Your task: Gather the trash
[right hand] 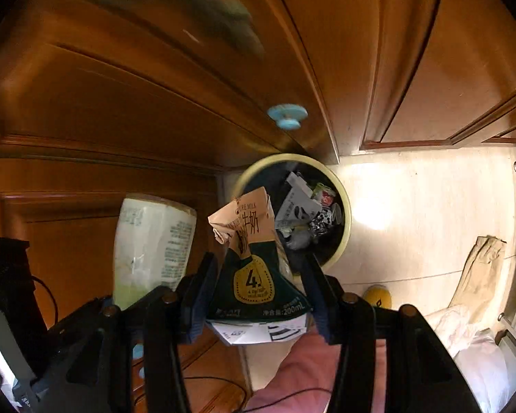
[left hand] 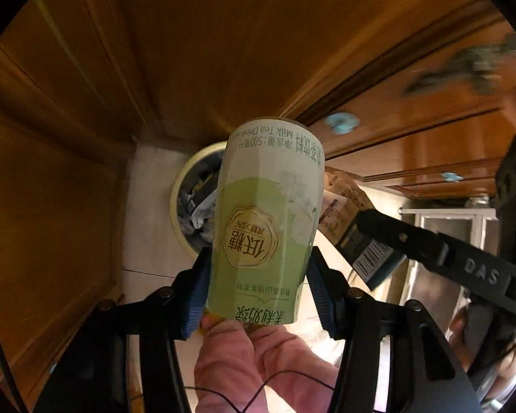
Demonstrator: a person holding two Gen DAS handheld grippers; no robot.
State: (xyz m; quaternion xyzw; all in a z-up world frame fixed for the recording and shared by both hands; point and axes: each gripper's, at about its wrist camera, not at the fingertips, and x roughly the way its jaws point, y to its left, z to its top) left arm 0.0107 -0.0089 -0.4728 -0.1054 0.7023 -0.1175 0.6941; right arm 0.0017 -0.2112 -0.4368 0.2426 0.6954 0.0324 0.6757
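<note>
Wooden cabinets [right hand: 120, 110] wall in a pale floor [right hand: 412, 206] where an open, part-filled bin [right hand: 344, 227] waits below both grippers, left gripper [left hand: 259, 285] fingers clamped on a milk tea cup [left hand: 268, 220], right gripper [right hand: 258, 292] fingers clamped on a crushed milk carton [right hand: 254, 261] (both poised for dropping in).

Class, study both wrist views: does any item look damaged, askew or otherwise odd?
Yes. The milk carton in the right tongs is crushed, its top torn and bent. The milk tea cup in the left tongs is held upside down, its print inverted. The trash bin below already holds crumpled wrappers.
</note>
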